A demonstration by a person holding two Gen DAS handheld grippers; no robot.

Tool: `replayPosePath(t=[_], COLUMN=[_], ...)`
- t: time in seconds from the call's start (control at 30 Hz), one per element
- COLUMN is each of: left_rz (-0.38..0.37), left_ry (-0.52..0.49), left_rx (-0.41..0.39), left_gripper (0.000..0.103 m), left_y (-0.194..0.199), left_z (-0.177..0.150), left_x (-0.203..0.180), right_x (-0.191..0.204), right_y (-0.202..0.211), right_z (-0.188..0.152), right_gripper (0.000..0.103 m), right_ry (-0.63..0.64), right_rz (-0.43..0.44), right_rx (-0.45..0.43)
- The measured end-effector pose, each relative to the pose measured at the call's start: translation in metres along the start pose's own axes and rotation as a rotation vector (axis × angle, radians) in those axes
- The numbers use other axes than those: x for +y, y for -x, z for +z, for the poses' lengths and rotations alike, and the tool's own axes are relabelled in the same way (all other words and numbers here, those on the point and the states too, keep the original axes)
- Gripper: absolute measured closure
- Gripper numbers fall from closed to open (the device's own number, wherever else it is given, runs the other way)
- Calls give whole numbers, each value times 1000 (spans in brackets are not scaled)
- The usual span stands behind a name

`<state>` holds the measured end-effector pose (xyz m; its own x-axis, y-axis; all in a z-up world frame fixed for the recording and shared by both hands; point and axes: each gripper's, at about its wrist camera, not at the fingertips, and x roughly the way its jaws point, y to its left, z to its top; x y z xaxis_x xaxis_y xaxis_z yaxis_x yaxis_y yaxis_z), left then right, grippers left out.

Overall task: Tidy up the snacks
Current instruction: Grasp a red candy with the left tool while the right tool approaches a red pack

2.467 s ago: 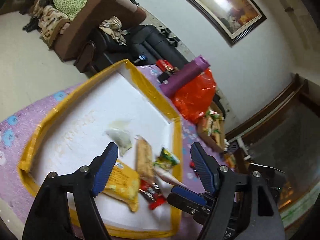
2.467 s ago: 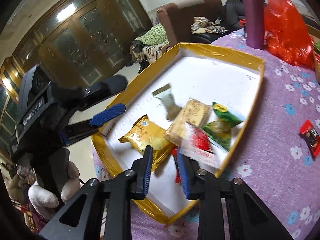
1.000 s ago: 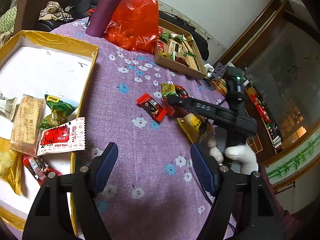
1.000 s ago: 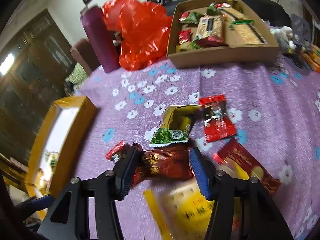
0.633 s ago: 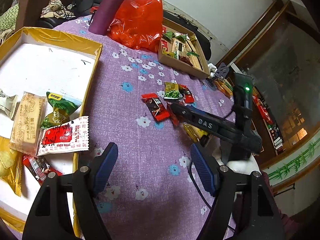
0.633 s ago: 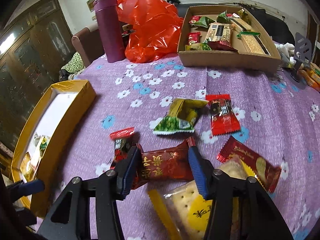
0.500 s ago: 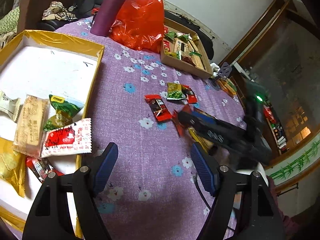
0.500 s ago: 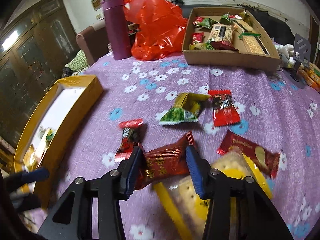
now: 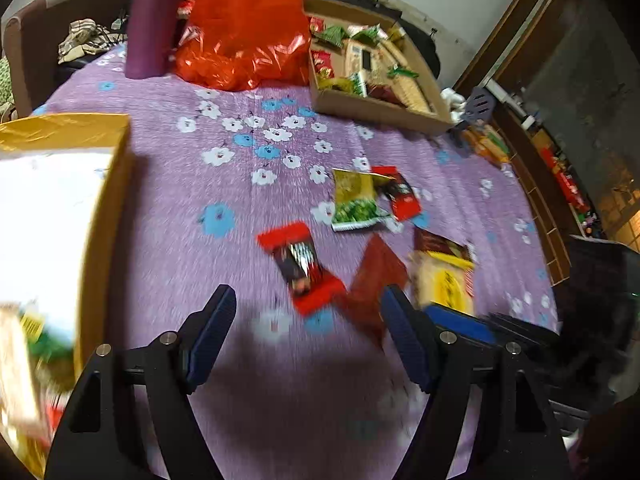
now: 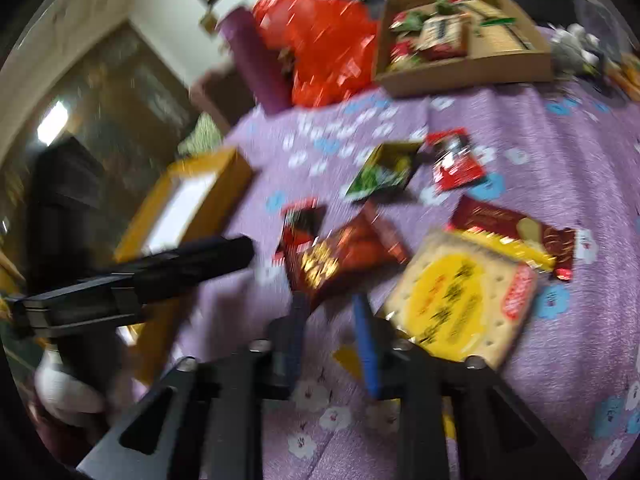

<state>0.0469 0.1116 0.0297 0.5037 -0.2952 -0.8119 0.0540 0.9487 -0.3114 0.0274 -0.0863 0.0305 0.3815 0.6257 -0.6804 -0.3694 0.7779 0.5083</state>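
My right gripper (image 10: pixel 332 312) is shut on a dark red snack packet (image 10: pixel 344 256) and holds it above the purple flowered cloth; the packet also shows in the left wrist view (image 9: pixel 374 284). My left gripper (image 9: pixel 308 316) is open and empty over the cloth, near a red-and-black candy packet (image 9: pixel 302 268). The yellow-rimmed box (image 9: pixel 108 184) with white floor lies at the left, with several snacks in it. A green packet (image 9: pixel 354 200), a red packet (image 9: pixel 400 196) and a yellow cracker pack (image 10: pixel 460 300) lie loose on the cloth.
A cardboard tray (image 9: pixel 372 80) full of snacks stands at the back right. A red plastic bag (image 9: pixel 244 28) and a purple bottle (image 9: pixel 152 20) stand at the back. A maroon packet (image 10: pixel 516 232) lies beside the cracker pack. The table edge runs along the right.
My right gripper has closed on the dark red packet and lifted it off the cloth, moving left toward the yellow box. My left gripper has swung right, over the loose packets.
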Motion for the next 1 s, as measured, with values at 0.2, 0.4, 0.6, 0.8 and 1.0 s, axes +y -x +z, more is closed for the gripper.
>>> replayPosePath(t=[0.2, 0.4, 0.6, 0.8, 1.0], left_rz=[164, 146, 87, 20, 9], left_ry=[-181, -185, -103, -52, -4], left_rx=[12, -4, -30, -100, -169], left_gripper=[53, 79, 79, 79, 79], left_y=[-35, -23, -4, 30, 68], left_z=[5, -3, -8, -14, -27], left_x=[-19, -11, 7, 16, 40], right_x=[-12, -3, 6, 20, 37], right_y=[3, 1, -4, -30, -55], right_z=[1, 0, 6, 23, 21], right_gripper=[72, 71, 58, 47, 52], right_ry=[-59, -24, -28, -58, -7], right_rz=[48, 53, 0, -146, -296], right_rx=[-30, -38, -43, 12, 36])
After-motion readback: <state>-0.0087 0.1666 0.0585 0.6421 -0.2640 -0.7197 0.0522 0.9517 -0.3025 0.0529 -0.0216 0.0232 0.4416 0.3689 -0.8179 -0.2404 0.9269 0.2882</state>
